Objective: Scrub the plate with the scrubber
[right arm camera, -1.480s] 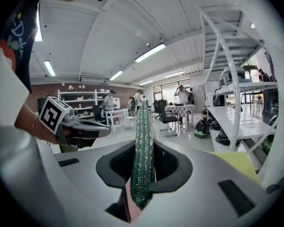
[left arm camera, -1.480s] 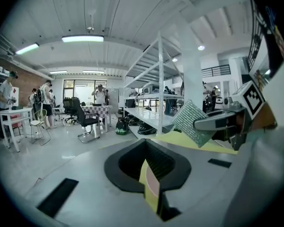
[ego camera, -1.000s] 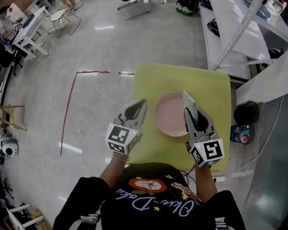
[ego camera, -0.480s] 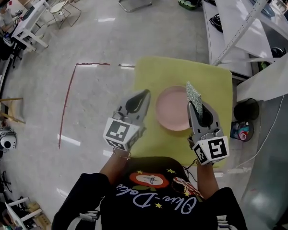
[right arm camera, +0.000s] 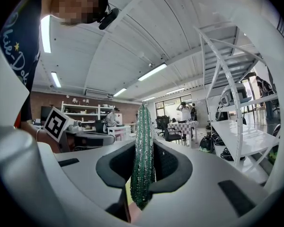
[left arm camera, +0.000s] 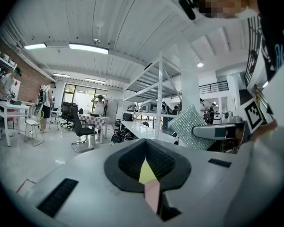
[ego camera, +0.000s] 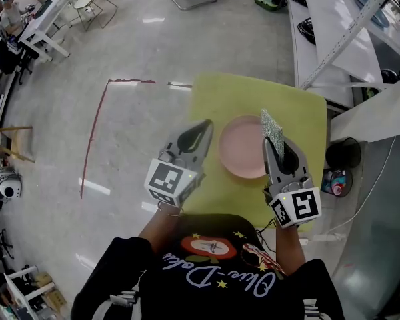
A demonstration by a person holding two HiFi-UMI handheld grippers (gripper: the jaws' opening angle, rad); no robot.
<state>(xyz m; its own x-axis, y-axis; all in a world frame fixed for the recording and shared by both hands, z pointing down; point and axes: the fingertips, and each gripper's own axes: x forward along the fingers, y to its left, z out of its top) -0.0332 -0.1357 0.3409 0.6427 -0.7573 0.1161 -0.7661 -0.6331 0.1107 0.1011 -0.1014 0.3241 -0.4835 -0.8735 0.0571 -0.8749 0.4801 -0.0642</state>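
A round pink plate (ego camera: 242,149) lies on a yellow-topped table (ego camera: 253,99). My right gripper (ego camera: 275,151) is shut on a green glittery scrubber (ego camera: 271,129), which stands on edge above the plate's right rim. In the right gripper view the scrubber (right arm camera: 143,131) sticks up between the dark pads. My left gripper (ego camera: 201,128) is shut and empty and hovers just left of the plate, over the table's left edge. In the left gripper view its jaws (left arm camera: 146,151) are closed, with a sliver of yellow and pink showing below, and the scrubber (left arm camera: 187,126) is off to the right.
White shelving and a white bench (ego camera: 333,39) stand to the table's right. A black bin (ego camera: 342,154) and a small colourful container (ego camera: 337,184) sit on the floor by the right edge. Red tape (ego camera: 93,145) marks the grey floor at left. Chairs and desks stand further off.
My left gripper has lifted a little and sits slightly closer to the plate's left edge. My right gripper keeps the scrubber over the plate's right rim.
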